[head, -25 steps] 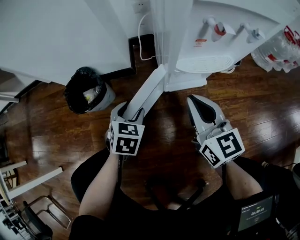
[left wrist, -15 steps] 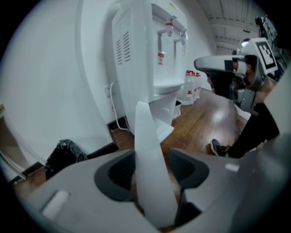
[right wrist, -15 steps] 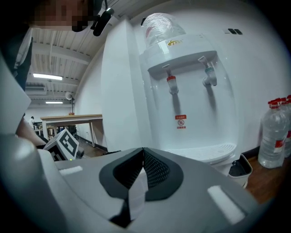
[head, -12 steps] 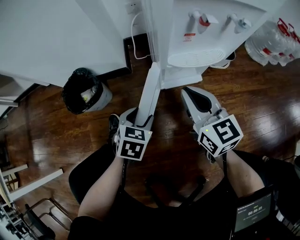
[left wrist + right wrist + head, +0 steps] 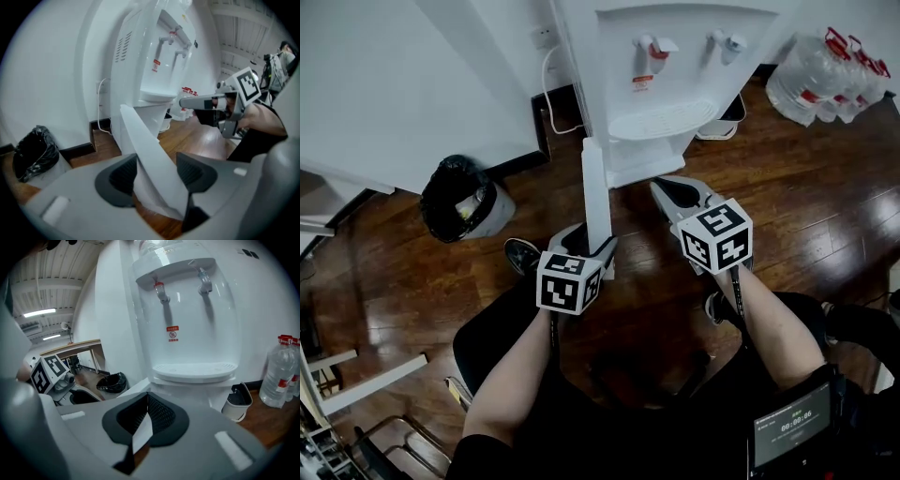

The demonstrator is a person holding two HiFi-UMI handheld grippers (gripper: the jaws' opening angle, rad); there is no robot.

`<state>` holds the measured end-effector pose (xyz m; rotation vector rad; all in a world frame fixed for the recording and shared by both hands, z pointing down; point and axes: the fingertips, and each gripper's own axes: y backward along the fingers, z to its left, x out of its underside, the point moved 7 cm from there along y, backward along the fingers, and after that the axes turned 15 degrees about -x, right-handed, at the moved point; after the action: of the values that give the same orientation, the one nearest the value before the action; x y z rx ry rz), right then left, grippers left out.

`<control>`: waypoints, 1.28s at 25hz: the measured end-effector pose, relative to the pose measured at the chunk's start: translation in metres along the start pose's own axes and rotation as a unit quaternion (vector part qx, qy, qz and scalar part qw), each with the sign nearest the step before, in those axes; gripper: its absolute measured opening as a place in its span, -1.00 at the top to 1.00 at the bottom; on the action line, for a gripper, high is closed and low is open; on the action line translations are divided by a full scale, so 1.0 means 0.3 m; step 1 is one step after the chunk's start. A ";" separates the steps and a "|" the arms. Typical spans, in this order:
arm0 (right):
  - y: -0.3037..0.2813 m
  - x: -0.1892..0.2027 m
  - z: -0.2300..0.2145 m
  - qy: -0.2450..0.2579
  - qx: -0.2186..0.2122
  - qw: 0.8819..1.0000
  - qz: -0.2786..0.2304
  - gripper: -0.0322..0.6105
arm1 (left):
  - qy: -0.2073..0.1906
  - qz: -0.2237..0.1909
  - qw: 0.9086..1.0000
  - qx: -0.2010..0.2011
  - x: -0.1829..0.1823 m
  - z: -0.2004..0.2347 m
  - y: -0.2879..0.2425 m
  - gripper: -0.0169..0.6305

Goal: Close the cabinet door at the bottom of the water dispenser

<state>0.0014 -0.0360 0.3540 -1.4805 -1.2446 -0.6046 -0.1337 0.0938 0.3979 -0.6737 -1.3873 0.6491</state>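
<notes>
Cabinet door [image 5: 596,192] is not closed. In the head view it stands edge-on at centre frame, running from the base of the water dispenser [image 5: 661,84] down toward the person, roughly square to the dispenser front.

Left claw [image 5: 589,244] straddles the door's free edge, which sits between its pads. The jaws have just been opening and now stand wide, so the grip looks slack. Can't tell whether one pad grazes the panel.

Right claw [image 5: 673,192] has its jaws fully together with nothing in them. It sits just right of the door, tip near the dispenser base.

My read of the step: door brought partway, left claw letting go of the edge. The next move calls for a push on the door's left face to swing it frame-right until it's flush with the cabinet front. The right claw looks to be in that sweep, so it should clear first or it gets pinched.

Hard to make out:
- hinge, latch and cabinet interior, seen in no view
- door's bottom edge, cut off behind the left claw body in the left gripper view

Surroundings: black-bagged bin [image 5: 455,199] at left, water bottles [image 5: 820,80] at upper right, wood floor [image 5: 825,216].
</notes>
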 end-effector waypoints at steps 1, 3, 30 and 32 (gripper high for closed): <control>0.008 -0.004 -0.009 0.007 0.001 1.000 0.004 0.89 | -0.002 0.006 1.000 0.008 -0.012 -0.016 -0.009 0.06; 0.030 -0.003 -0.025 0.025 0.008 0.999 0.019 0.89 | -0.007 0.020 0.999 0.029 -0.032 -0.058 -0.025 0.00; 0.257 0.031 -0.366 0.053 0.100 0.991 0.064 0.49 | -0.106 0.020 0.993 0.037 -0.292 -0.366 -0.423 0.24; 0.295 0.046 -0.431 0.030 0.115 0.991 0.058 0.35 | -0.093 0.030 0.995 0.028 -0.310 -0.360 -0.450 0.24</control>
<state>0.1176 -0.1407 0.3714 -1.3210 -1.1333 -0.4104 -0.0308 -0.0697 0.4323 -0.6234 -1.5182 0.8117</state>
